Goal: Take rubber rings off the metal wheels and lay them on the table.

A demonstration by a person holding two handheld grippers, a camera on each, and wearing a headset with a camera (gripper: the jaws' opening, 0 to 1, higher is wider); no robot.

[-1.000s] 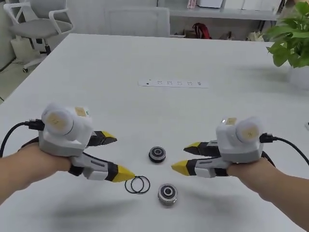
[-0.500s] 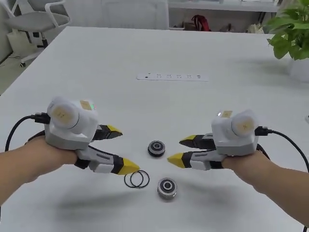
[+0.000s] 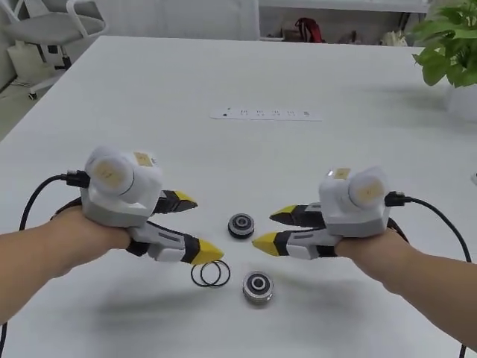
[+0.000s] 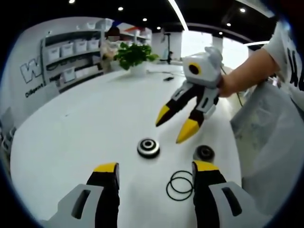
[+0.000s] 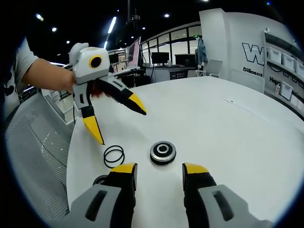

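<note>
Two rubber rings (image 3: 210,274) overlapped flat on table (image 3: 246,160), far wheel (image 3: 241,225) just beyond rings, near wheel (image 3: 257,286) just right of rings, left gripper (image 3: 203,226) jaws spread, empty, left of rings, right gripper (image 3: 266,228) jaws spread, empty, right of rings

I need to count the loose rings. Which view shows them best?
The head view: it looks down on the rings, two overlapping loops, fully in sight. The left gripper view shows them low and close beside one jaw; the right gripper view, smaller and flattened.
</note>
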